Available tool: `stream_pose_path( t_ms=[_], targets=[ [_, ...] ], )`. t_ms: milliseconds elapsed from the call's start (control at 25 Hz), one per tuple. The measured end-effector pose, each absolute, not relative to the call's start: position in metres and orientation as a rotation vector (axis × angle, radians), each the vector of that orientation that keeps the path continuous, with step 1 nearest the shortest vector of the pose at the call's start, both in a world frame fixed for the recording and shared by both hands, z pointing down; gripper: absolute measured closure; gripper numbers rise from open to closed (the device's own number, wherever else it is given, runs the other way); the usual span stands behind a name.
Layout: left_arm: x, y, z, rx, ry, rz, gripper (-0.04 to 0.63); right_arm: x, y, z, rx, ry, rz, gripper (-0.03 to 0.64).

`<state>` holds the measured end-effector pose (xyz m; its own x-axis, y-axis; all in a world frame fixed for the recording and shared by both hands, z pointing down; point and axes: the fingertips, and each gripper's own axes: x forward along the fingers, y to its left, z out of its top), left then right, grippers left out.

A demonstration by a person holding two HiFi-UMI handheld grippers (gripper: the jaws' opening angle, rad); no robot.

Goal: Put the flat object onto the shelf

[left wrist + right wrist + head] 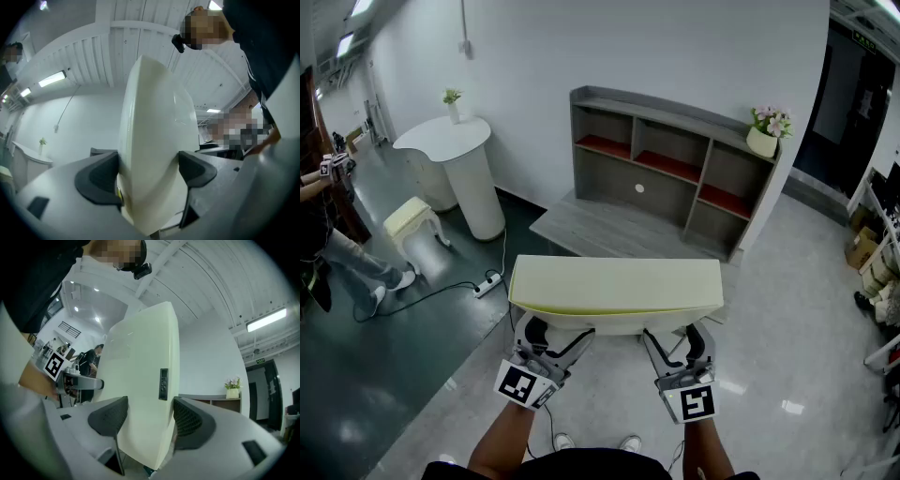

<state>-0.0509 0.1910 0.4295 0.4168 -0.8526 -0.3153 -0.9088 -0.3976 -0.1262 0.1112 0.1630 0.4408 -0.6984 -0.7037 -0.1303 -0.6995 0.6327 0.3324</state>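
Observation:
A cream flat object (pixel 616 291), wide and thin like a closed panel, is held level in front of me above the floor. My left gripper (pixel 546 342) is shut on its near left edge, and my right gripper (pixel 675 345) is shut on its near right edge. In the left gripper view the flat object (pixel 154 117) fills the gap of the left gripper (pixel 150 173), with both dark pads against it. The right gripper (pixel 150 420) clamps the flat object (pixel 140 362) the same way, beside a small black port. The grey shelf (pixel 675 169) with red-lined compartments stands ahead against the white wall.
A low grey platform (pixel 609 230) lies before the shelf. A flower pot (pixel 766 131) sits on the shelf's top right. At left are a white rounded counter (pixel 455 150), a cream stool (pixel 412 225), a power strip (pixel 487 284) with cable, and a person (pixel 328 234). Boxes (pixel 862 248) stand far right.

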Motion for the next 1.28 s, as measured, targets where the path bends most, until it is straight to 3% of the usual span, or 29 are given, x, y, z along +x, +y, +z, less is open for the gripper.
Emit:
stream_pose_path(
  t_ms=[880,1280],
  targets=[
    [0.031,0.18,0.428,-2.356,1.569,0.281,0.19,0.193,0.145,0.441,1.167,-2.9,-0.573,0.299],
    [0.036,0.157,0.425,-2.342,1.59,0.291,0.192,0.198,0.12,0.436,1.127,-2.932,-0.564,0.299]
  ],
)
